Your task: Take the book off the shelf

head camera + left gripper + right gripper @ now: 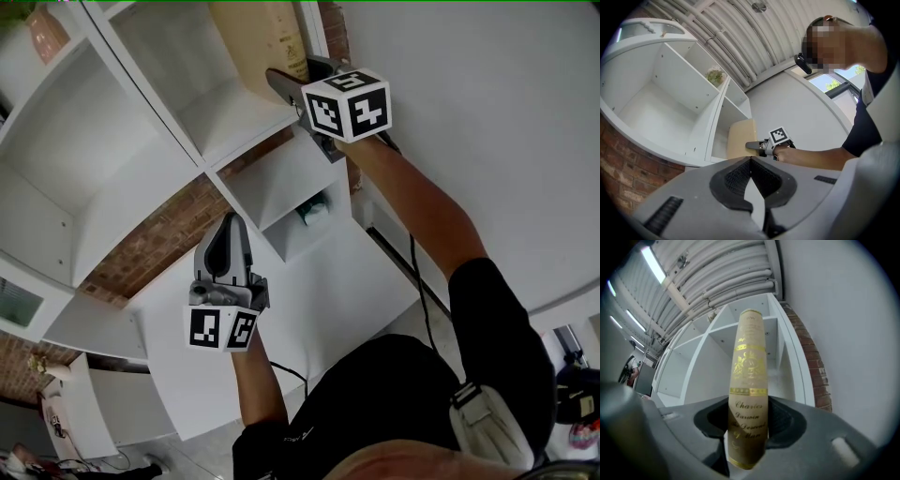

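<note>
The book (749, 394), a tan hardback with gilt lettering on its spine, stands upright in the right-hand column of the white shelf (141, 178). It looks stiff, fairly heavy and smooth-covered, so a firm pinch low across the spine seems the best hold. The left claw (750, 161) hangs lower down on a bent arm, tips together and empty. The right claw (286, 82), arm stretched out, is clamped across the spine.

A white cube shelf unit (141, 122) backs onto a red brick wall (159, 239), beside a plain white wall (487, 112). Overhead, a ribbed ceiling (736, 28) carries a strip light (651, 263). Daylight enters a window (829, 83).
</note>
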{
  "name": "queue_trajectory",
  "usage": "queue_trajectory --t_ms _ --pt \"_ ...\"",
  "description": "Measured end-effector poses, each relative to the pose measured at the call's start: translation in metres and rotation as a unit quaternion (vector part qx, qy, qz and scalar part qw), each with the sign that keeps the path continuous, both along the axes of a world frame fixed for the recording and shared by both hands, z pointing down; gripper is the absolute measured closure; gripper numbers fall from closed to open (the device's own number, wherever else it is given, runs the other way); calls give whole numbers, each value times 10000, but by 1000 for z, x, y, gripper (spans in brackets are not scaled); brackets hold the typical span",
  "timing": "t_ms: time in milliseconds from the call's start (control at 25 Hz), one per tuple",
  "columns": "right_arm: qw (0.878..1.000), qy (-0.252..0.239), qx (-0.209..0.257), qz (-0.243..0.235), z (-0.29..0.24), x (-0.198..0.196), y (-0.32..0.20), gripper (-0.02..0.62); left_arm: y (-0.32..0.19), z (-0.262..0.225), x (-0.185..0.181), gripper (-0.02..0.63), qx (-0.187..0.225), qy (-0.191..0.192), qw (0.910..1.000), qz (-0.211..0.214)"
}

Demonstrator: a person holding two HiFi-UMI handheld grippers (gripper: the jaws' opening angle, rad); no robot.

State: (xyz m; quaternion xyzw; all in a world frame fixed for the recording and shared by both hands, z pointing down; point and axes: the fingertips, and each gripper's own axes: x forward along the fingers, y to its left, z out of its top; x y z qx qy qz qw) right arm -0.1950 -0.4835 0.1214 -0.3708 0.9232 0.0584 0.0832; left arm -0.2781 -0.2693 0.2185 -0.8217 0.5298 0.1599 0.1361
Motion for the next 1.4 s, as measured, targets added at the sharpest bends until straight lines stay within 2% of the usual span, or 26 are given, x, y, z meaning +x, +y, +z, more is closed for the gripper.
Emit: queue_trajectory --t_ms 280,480,720,920,1120,1400 --pt "9956 -637 483 -489 -4 36 77 403 10 -9 1 607 150 -50 9998 -78" --pt "9907 -947 741 -642 23 61 137 403 17 -11 -2 607 273 -46 9994 -218" --pt "9879 -1039 424 -1075 80 66 184 404 26 -6 4 607 311 84 9991 -268" --pt "9854 -1075 112 -1318 112 68 201 405 33 1 14 607 256 122 9992 -291" --pt "9840 -1027 9 -1456 124 66 205 407 38 2 15 607 262 128 9987 -407" --pt "9826 -987 120 -1568 122 64 208 407 43 1 14 607 253 52 9980 -569"
